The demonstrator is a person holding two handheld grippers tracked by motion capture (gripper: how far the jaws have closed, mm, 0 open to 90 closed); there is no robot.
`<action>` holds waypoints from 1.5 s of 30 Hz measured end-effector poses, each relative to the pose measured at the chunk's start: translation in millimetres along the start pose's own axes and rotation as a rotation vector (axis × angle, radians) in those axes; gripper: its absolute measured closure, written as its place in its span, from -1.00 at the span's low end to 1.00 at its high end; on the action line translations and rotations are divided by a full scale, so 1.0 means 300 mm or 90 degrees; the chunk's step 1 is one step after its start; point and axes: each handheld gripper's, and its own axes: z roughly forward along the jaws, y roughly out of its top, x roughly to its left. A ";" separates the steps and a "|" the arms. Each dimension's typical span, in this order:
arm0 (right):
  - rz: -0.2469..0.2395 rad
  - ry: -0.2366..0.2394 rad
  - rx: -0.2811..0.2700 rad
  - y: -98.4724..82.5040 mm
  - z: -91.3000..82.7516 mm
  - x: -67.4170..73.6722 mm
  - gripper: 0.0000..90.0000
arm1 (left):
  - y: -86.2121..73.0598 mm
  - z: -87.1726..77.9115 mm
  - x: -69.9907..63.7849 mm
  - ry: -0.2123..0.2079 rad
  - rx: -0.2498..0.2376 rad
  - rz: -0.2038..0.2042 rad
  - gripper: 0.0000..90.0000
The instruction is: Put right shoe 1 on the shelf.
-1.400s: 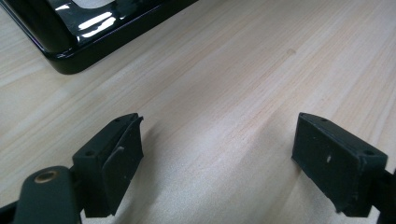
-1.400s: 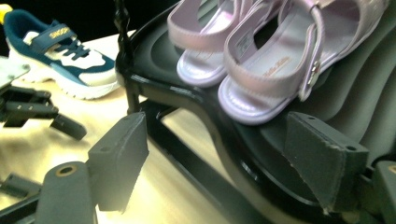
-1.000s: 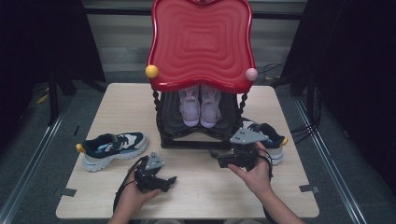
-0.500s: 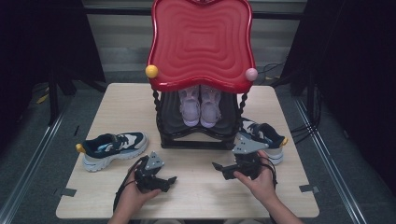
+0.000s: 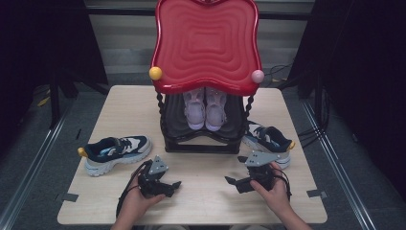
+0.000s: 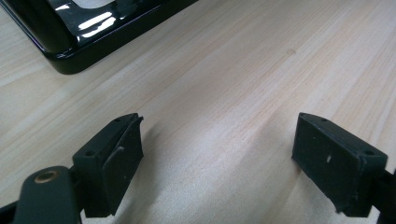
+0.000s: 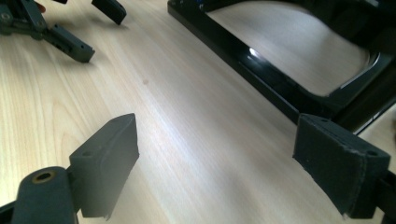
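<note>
A dark blue and white sneaker (image 5: 117, 152) lies on the table left of a black shoe rack (image 5: 201, 143). Its mate (image 5: 268, 139) lies by the rack's right foot. A pair of pink shoes (image 5: 206, 108) stands on the rack's shelf under the red wavy top (image 5: 206, 43). My left gripper (image 5: 171, 186) rests low on the table in front of the rack, open, with only bare wood between its jaws (image 6: 219, 126). My right gripper (image 5: 232, 183) sits near the right sneaker, pointing left. Its jaws (image 7: 217, 126) have just been opening and nothing is between them.
The rack's glossy black base (image 7: 261, 60) runs across the right gripper view, and its corner (image 6: 60, 32) shows in the left gripper view. The other gripper (image 7: 70, 42) lies at the top left of the right gripper view. Light wood table (image 5: 201, 201); dark floor around it.
My right hand has come down and toward the near edge, away from the right sneaker. The left hand has stayed put.
</note>
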 end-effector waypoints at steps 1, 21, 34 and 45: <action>0.001 0.000 0.003 -0.004 -0.001 -0.001 -0.71 | 0.000 0.000 0.000 0.000 0.000 0.000 -0.66; 0.001 0.024 0.063 -0.122 -0.015 -0.020 -0.71 | 0.000 0.000 0.000 0.000 0.000 0.000 -0.66; -0.009 0.040 0.091 -0.141 0.002 -0.002 -0.72 | -0.001 -0.001 -0.001 0.000 0.001 0.000 -0.67; -0.013 0.048 0.092 -0.141 0.003 -0.005 -0.74 | 0.000 -0.002 0.000 0.002 0.004 0.004 -0.67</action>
